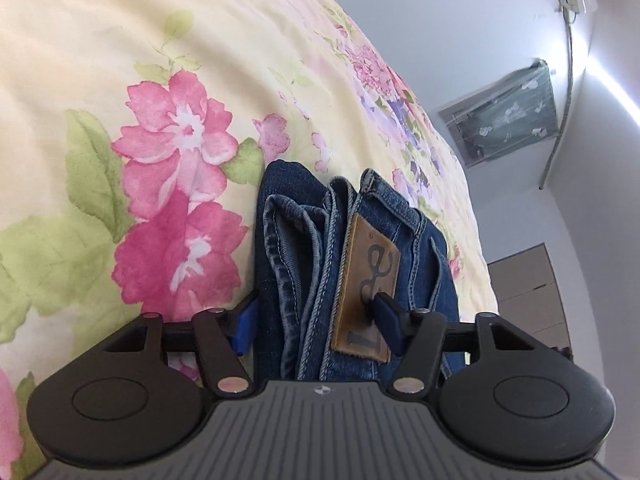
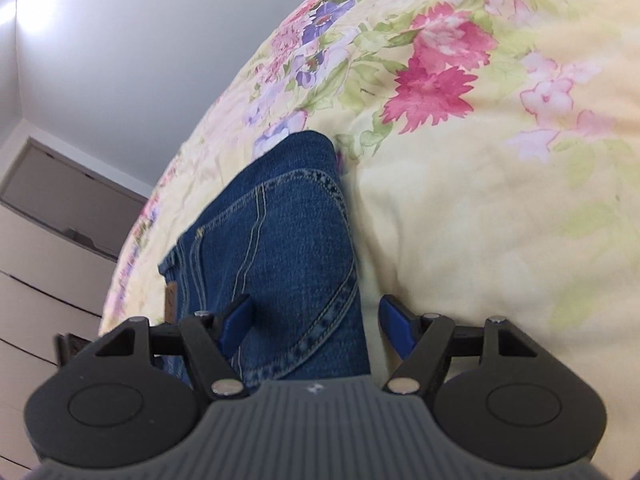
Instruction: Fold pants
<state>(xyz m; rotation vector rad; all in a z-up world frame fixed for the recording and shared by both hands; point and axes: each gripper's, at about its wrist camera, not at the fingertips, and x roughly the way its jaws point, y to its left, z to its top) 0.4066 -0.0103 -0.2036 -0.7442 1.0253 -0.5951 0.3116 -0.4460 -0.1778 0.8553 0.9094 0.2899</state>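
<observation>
Pants (image 1: 352, 264) sat folded into a thick denim bundle on the bed (image 1: 120, 40), on the floral yellow sheet. Left tool (image 1: 316, 320) straddled the bundle's layered edge: one blue finger (image 1: 242, 328) outside the stack against the sheet side, the other on the leather patch (image 1: 366, 288). Jaws were wide, layers between them; can't tell if they were actually clamping. Right tool (image 2: 316, 330) was spread wide over the other end, one finger (image 2: 234, 330) on the denim near the pocket stitching, the other off the fabric over the sheet. No grip there. Dresser (image 2: 48, 264) stood beside the bed.
</observation>
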